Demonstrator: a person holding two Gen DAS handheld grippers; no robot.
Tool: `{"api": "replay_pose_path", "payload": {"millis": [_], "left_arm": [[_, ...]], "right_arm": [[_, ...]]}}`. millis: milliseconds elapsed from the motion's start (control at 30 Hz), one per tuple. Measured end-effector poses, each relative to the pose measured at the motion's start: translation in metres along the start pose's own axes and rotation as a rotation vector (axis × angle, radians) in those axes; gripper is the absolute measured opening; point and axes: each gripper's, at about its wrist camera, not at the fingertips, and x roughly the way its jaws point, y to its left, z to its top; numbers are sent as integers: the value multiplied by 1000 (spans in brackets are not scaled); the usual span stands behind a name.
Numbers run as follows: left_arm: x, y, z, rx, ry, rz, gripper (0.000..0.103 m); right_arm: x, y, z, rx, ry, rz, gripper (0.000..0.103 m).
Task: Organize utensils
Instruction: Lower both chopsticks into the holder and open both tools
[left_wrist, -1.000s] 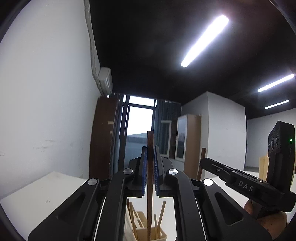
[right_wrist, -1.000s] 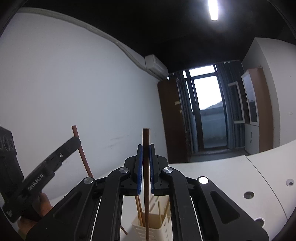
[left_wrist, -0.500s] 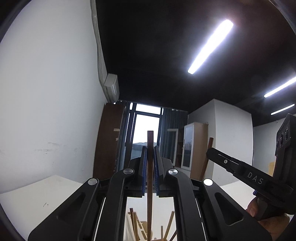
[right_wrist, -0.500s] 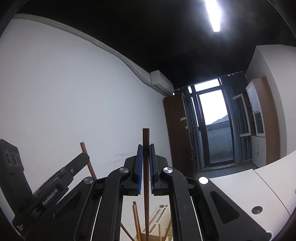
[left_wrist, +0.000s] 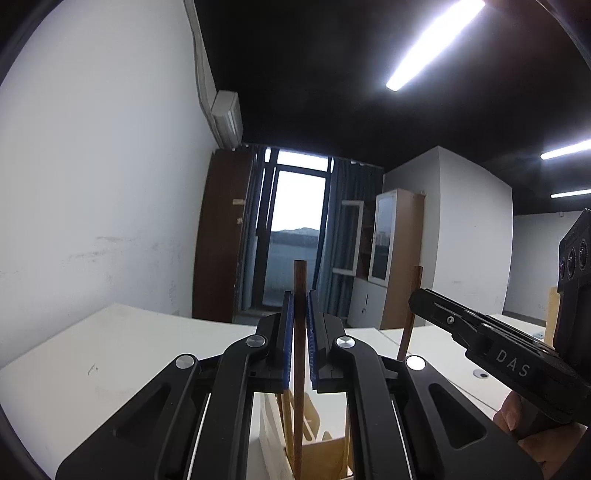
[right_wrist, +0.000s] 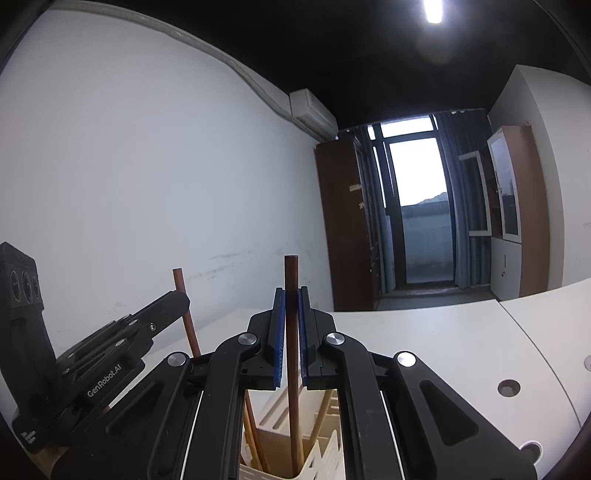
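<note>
My left gripper (left_wrist: 300, 306) is shut on a brown chopstick (left_wrist: 300, 275) that stands upright between the blue pads. Its lower end runs down into a cream slotted utensil holder (left_wrist: 321, 446) just below. My right gripper (right_wrist: 291, 306) is shut on a second brown chopstick (right_wrist: 291, 273), also upright, with its lower end inside the holder (right_wrist: 325, 454). Several other chopsticks lean in the holder. The two grippers sit side by side: the right gripper (left_wrist: 421, 301) shows at the right of the left wrist view, and the left gripper (right_wrist: 177, 301) at the left of the right wrist view.
The holder stands on a white table (left_wrist: 110, 354) against a white wall. Round cable holes (right_wrist: 509, 387) dot the table to the right. A person's hand (left_wrist: 517, 417) holds the right gripper's handle. A window door and cabinets stand far behind.
Both grippers have sunk and moved forward with their chopsticks still gripped. The holder now sits closer under the fingers, and the two grippers have drawn nearer each other.
</note>
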Motion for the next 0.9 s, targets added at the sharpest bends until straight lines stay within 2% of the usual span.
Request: {"api": "replay_pose_path", "payload": {"millis": [133,367,633,900], "left_arm": [[7,5,-6,-13,46,-20,6],[7,8,-12,23,57,-18,6],[15,17,-16,2,114,-71,6],[13,16,-18,16,130,-77,6]], "right_arm": [[-2,2,-5,-6,19,-2,7],[4,2,-14,-13,64,-11,8],[4,0,-23,-12,103,-13,8],[9,3,-27,-25,132,-11,8]]}}
